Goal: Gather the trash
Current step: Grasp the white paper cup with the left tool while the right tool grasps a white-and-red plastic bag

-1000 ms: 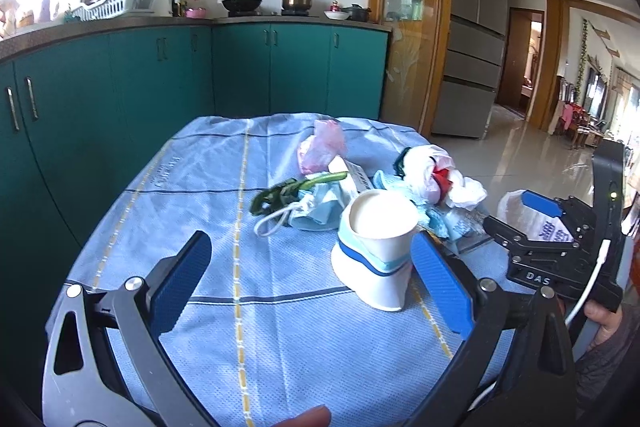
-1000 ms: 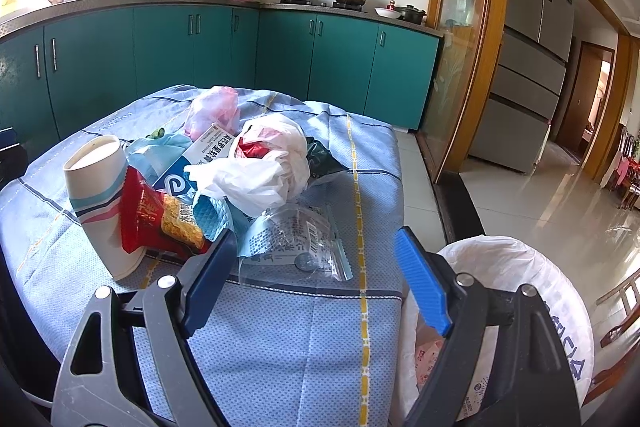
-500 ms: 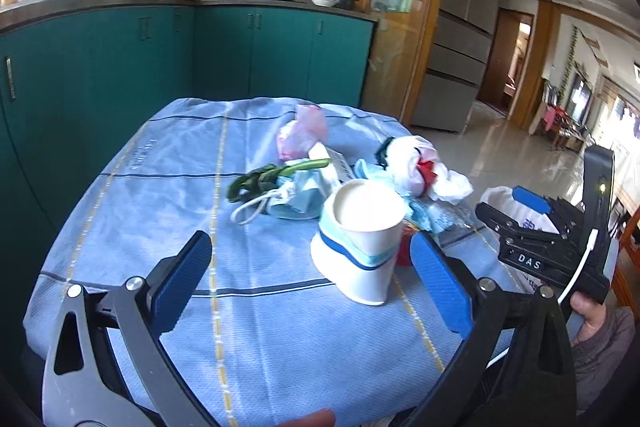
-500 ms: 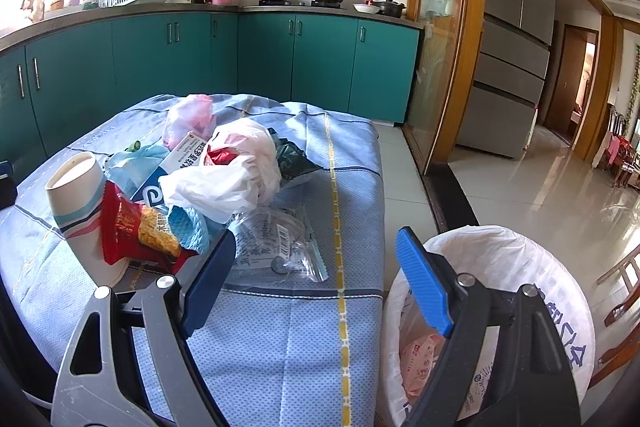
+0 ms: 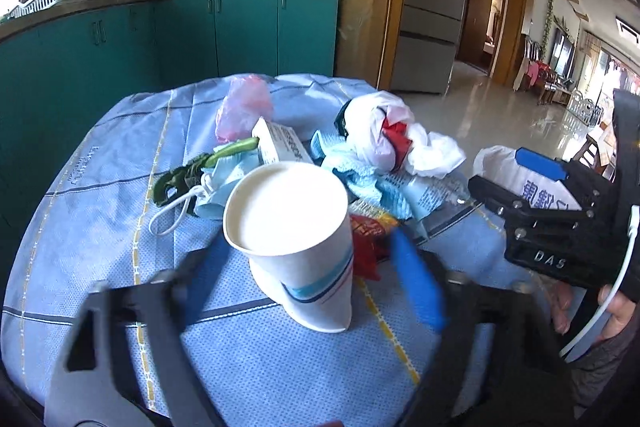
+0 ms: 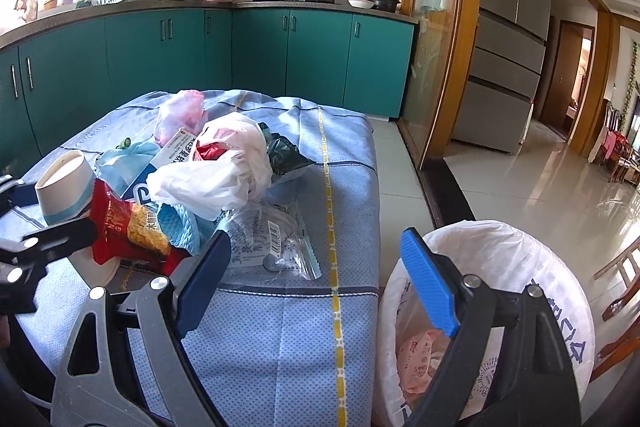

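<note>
A white paper cup (image 5: 296, 239) with a blue band stands tilted on the blue tablecloth (image 5: 104, 211), between the open jaws of my left gripper (image 5: 312, 279); I cannot tell if the pads touch it. Behind it lies a trash pile: a red snack wrapper (image 6: 128, 227), white plastic bags (image 6: 224, 171), a pink bag (image 5: 244, 107), a small box (image 5: 280, 143), a face mask (image 5: 208, 195). My right gripper (image 6: 316, 279) is open and empty, over the table edge beside a bin lined with a white bag (image 6: 516, 267). The cup also shows in the right wrist view (image 6: 64, 187).
A clear plastic bag (image 6: 276, 239) lies near the table's right edge. Teal kitchen cabinets (image 6: 200, 59) stand behind the table. A wooden-framed glass partition (image 6: 440, 27) and a fridge (image 6: 508, 47) are to the right. A wooden chair (image 6: 624, 275) stands past the bin.
My left gripper has moved forward so the paper cup now sits between its jaws, which have narrowed. My right gripper has drawn back slightly, with more of the bin in view.
</note>
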Demonstrator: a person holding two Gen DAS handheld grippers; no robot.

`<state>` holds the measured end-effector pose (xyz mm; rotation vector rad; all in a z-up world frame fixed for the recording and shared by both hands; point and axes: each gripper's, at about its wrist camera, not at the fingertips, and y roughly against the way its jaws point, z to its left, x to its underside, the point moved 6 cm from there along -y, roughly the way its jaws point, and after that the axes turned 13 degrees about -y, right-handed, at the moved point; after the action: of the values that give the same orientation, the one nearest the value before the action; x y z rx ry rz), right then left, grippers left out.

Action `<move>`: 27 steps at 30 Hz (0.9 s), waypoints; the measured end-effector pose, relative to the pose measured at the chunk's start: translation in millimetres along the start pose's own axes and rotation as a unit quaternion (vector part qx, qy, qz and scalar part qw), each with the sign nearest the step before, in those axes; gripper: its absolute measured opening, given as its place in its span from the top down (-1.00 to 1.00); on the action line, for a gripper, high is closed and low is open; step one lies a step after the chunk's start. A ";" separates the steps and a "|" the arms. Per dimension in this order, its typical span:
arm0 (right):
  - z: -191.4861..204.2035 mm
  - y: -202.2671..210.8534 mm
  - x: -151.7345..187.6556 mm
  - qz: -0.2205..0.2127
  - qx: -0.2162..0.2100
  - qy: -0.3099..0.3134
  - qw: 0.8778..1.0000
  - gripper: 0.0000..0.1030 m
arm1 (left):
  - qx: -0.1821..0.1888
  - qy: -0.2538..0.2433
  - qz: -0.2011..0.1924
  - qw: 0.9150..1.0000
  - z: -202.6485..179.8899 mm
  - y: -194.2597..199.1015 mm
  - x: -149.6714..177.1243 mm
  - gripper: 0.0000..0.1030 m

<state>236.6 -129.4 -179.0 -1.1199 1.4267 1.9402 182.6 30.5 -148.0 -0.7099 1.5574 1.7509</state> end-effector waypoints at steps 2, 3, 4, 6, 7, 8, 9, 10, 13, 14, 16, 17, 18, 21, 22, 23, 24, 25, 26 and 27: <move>1.4 -0.7 0.3 0.001 -0.001 0.001 1.000 -0.66 | -0.009 -0.003 0.002 1.000 4.1 1.1 2.0 -0.27; 2.7 -1.2 0.4 0.001 -0.001 0.003 1.000 -0.66 | -0.010 -0.004 0.001 1.000 5.8 2.6 2.9 -0.12; 3.4 -1.5 0.9 0.001 -0.002 0.005 1.000 -0.66 | -0.010 -0.004 0.000 1.000 7.9 4.2 3.8 -0.01; 5.5 -2.5 1.1 0.002 -0.001 0.008 1.000 -0.66 | -0.010 -0.001 0.000 1.000 11.9 6.5 5.7 0.10; 6.4 -2.8 1.3 0.002 -0.001 0.010 1.000 -0.66 | -0.006 0.000 0.003 1.000 13.2 6.7 7.1 0.14; 6.9 -2.9 1.5 0.002 -0.001 0.010 1.000 -0.66 | 0.001 0.003 0.006 1.000 14.4 6.2 8.8 0.16; 6.9 -3.2 1.3 0.002 -0.001 0.010 1.000 -0.66 | 0.005 0.008 0.010 1.000 15.7 5.7 10.5 0.16; 6.7 -3.1 1.3 0.002 -0.001 0.010 1.000 -0.66 | 0.008 0.012 0.011 1.000 16.7 5.6 11.7 0.16; 6.8 -3.4 1.5 0.002 -0.001 0.009 1.000 -0.66 | 0.017 0.025 0.012 0.999 18.3 6.9 13.8 0.02; 6.9 -3.6 1.5 0.003 0.000 0.010 1.000 -0.66 | 0.019 0.030 0.011 0.999 18.7 7.8 13.2 -0.08; 7.0 -4.3 1.5 0.003 0.001 0.010 1.000 -0.66 | 0.025 0.042 0.001 0.999 19.8 10.0 10.6 -0.34; 7.4 -4.5 1.3 0.003 0.002 0.010 1.000 -0.66 | 0.026 0.047 -0.002 0.999 20.1 10.8 9.2 -0.38; 7.4 -4.9 1.4 0.003 0.002 0.010 1.000 -0.66 | 0.027 0.049 -0.005 0.998 20.0 10.7 7.8 -0.43; 6.9 -5.7 1.6 0.005 0.004 0.010 1.000 -0.66 | 0.014 0.060 -0.014 0.998 22.5 7.6 2.8 -0.56; 6.9 -6.0 1.6 0.005 0.003 0.010 1.000 -0.66 | 0.013 0.065 -0.017 0.998 22.9 7.1 1.7 -0.56; 6.9 -6.2 1.7 0.005 0.003 0.010 1.000 -0.66 | 0.016 0.071 -0.018 0.997 22.8 4.3 -0.5 -0.56; 6.9 -6.5 1.7 0.005 0.003 0.010 1.000 -0.66 | 0.017 0.074 -0.019 0.997 22.8 2.0 -2.0 -0.56; 6.9 -7.0 1.7 0.005 0.003 0.010 1.000 -0.66 | 0.015 0.076 -0.018 0.997 23.1 -0.2 -2.9 -0.51; 7.0 -7.3 1.9 0.006 0.002 0.009 1.000 -0.66 | 0.011 0.077 -0.014 0.997 24.0 -3.1 -3.3 -0.42; 7.4 -8.0 1.5 0.007 0.001 0.008 1.000 -0.66 | 0.008 0.075 -0.008 0.997 23.9 -6.4 -3.2 -0.14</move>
<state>239.5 -119.9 -183.7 -1.1282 1.4488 1.9428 190.5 54.0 -146.2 -0.8610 1.6593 1.7051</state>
